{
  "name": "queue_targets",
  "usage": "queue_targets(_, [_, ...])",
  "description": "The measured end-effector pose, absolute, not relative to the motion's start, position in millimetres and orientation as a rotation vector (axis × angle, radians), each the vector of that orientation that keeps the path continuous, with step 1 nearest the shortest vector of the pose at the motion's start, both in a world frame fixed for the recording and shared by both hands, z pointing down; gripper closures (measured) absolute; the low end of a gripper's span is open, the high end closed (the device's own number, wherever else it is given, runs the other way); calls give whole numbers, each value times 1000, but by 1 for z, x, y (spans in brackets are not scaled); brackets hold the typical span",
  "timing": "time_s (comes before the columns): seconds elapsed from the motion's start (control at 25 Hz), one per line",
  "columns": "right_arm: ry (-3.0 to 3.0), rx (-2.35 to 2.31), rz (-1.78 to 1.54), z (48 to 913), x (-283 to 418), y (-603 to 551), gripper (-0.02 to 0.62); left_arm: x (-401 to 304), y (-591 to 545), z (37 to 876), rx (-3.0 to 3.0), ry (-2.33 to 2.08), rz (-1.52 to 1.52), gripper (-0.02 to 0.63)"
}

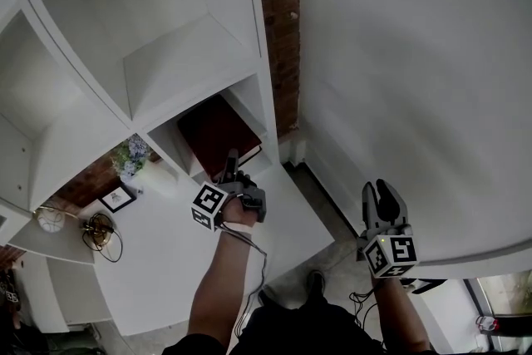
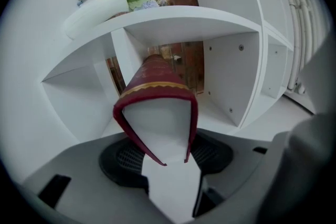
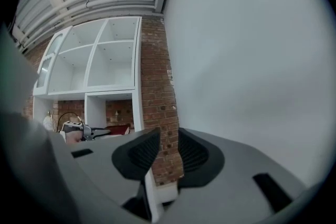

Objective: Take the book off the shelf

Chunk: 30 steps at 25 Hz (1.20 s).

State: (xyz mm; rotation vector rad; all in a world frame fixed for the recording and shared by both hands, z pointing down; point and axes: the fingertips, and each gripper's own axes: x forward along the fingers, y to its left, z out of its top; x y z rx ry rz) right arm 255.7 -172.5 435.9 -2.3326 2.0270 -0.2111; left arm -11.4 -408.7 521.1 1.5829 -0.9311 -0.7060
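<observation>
A dark red book [image 1: 218, 133] with gold trim lies in a lower cubby of the white shelf unit [image 1: 158, 66]. My left gripper [image 1: 232, 160] reaches level into that cubby at the book's near end. In the left gripper view the book [image 2: 157, 81] runs back between the jaws of the left gripper [image 2: 168, 159], and both black pads [image 2: 127, 159] lie against its covers with no gap showing. My right gripper [image 1: 381, 197] hangs off to the right by the white wall, away from the shelf. In its own view the right gripper [image 3: 169, 152] has its pads slightly apart, with nothing between them.
A white vase of flowers [image 1: 133, 155] lies over in the neighbouring cubby. A small framed picture [image 1: 117, 197] and a wire object [image 1: 98, 230] sit further left. A brick column [image 1: 281, 12] borders the shelf's right side, then a plain white wall [image 1: 416, 54].
</observation>
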Motion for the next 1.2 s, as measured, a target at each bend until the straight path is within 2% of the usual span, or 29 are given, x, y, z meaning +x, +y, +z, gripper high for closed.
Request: queue_targets(1.2, [2415,-1900,-330,461,183,-248,522,-24,-252,505,1628,-662,-831,376])
